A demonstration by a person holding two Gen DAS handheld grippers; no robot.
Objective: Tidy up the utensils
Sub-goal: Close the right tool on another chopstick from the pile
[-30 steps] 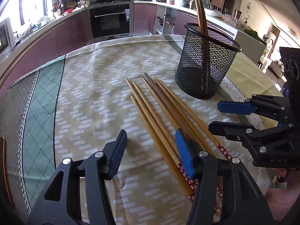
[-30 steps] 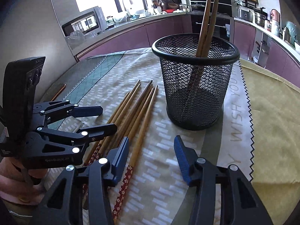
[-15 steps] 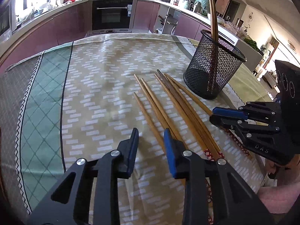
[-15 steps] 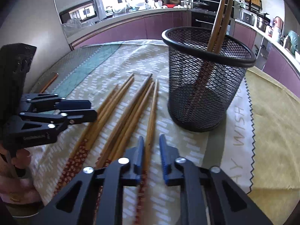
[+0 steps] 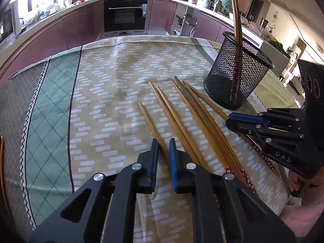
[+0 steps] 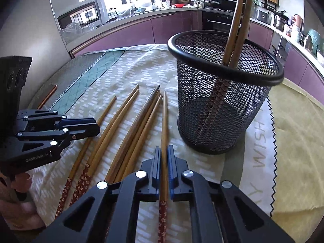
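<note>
Two tools are counted, each pressed onto a single stick. The right tool is pinched on a wooden chopstick with a red floral handle, gripped just ahead of the patterned end. This stick lies nearest the black wire-mesh round holder. The left tool is drawn nearly together on the outermost wooden chopstick, the one farthest from the holder. Whether its pads bear firmly cannot be fully told.

Several risks are judged from here. Both sticks are held near one end, so the long free part may swing or pivot in the pads when lifted. A tip may then be knocked against the holder's rim instead of dropping inside. The holder looks light and is weighted to one side by its leaning contents, so it may be tipped or pushed along the cloth-covered bench by a clumsy entry. The neighbouring sticks lie touching one another and may be dragged or rolled as a held stick is raised. The two tools sit close together, so they may collide.

Seven chopsticks are counted on the bench: the two gripped and five loose wooden chopsticks between them. Two upright wooden chopsticks are counted in the one holder. One thin reddish rod is seen at the cloth's edge, but what it is cannot be told.
</note>
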